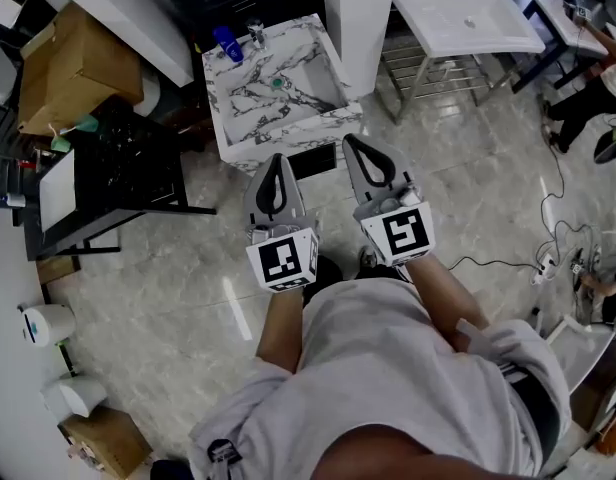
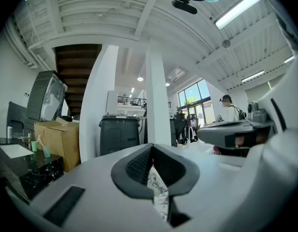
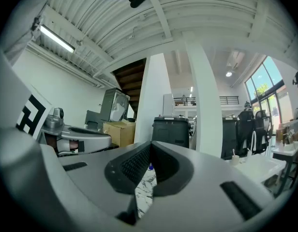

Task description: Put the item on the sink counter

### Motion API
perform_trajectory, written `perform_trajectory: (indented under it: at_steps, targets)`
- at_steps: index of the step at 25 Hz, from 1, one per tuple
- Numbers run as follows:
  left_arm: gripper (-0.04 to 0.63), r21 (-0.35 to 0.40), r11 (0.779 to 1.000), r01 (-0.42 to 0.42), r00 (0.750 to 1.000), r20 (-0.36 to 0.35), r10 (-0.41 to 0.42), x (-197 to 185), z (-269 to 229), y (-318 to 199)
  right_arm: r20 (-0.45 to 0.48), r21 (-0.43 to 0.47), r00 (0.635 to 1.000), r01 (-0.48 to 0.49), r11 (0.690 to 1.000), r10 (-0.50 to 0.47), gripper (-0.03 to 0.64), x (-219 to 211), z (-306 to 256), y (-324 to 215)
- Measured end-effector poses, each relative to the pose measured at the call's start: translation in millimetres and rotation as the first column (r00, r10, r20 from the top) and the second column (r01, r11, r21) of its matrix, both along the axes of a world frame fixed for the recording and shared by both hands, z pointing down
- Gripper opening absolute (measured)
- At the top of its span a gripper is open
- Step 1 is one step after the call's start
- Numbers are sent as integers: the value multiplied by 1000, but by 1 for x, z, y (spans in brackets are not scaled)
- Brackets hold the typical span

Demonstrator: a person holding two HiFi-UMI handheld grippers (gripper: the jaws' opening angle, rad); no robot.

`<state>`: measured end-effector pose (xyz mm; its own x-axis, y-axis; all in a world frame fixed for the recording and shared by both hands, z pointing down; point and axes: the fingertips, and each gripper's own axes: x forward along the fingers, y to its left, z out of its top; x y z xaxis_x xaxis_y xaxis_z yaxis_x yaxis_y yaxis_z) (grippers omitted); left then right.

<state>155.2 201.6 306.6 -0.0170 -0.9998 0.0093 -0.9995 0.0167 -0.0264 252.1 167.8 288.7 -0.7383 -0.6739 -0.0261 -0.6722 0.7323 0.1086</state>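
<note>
Now left gripper (image 1: 278, 160) and right gripper (image 1: 353, 144) pinched together, empty; blue bottle (image 1: 226, 43) label too small to read.

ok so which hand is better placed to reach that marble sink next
Left, probably. Both tools are shut and empty, but the left tool points straight at the front of the marble sink, while the right tool sits off toward its right corner.

Dim head view; bright fisheye gripper views under a strip light (image 2: 238, 8), edges bent, perhaps soft.
</note>
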Motion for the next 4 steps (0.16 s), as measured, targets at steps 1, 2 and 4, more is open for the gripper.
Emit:
perform_trajectory:
  at_steps: [1,2,4]
  targets:
    - [9,-4,1000,1,1000,5,-1,2,1,0,3,-3,1000,0,1000,0,3,2,1,0]
    - [9,-7,1000,1,1000,8,-1,5,2,1,5,-6,1000,0,1000,0,5,4,2,0]
    - [9,-12,1000,1,1000,11,-1,9,4,2,7,-10,1000,-1,1000,1,5,8,3,0]
